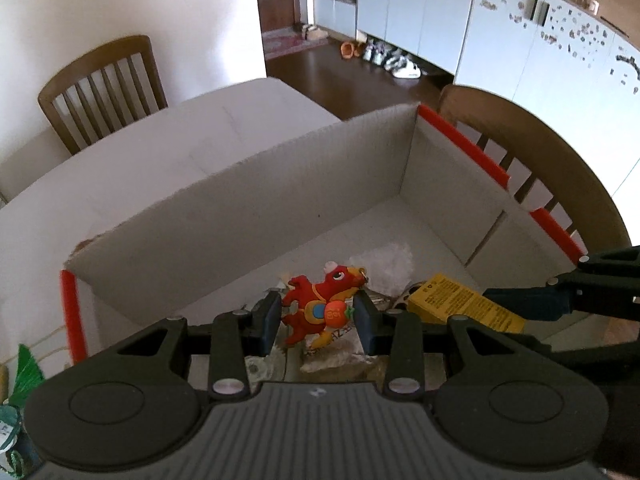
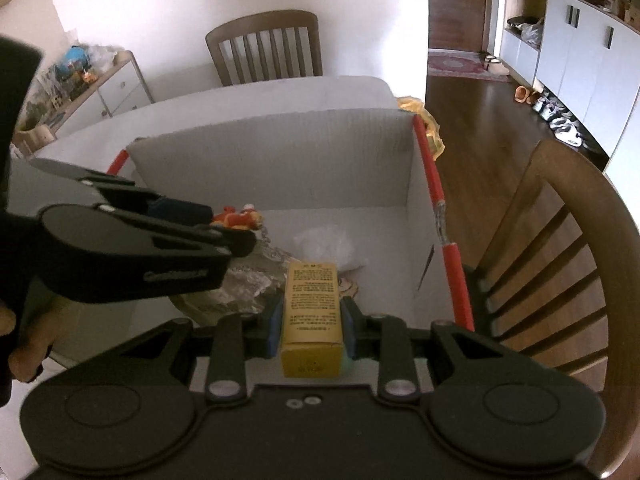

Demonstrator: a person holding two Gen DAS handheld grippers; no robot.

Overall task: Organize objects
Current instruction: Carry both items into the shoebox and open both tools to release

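An open white cardboard box [image 1: 256,216] with red-taped corners stands on the table. My left gripper [image 1: 318,322] is shut on a red cartoon figure toy [image 1: 316,306] and holds it over the box's near part. My right gripper [image 2: 310,330] is shut on a yellow printed carton [image 2: 312,312], also over the box [image 2: 280,160]. From the left wrist view the carton [image 1: 464,302] and the right gripper's dark fingers [image 1: 532,302] come in from the right. The right wrist view has the left gripper [image 2: 224,224] at the left, with the red toy [image 2: 236,218] at its tips.
On the box floor lie a white crumpled bag [image 1: 386,268] and silvery wrappers [image 2: 244,280]. Wooden chairs stand beyond the table [image 1: 104,88] and right beside the box [image 2: 560,248]. A green item [image 1: 26,372] lies left of the box. A hand [image 2: 24,344] grips the left tool.
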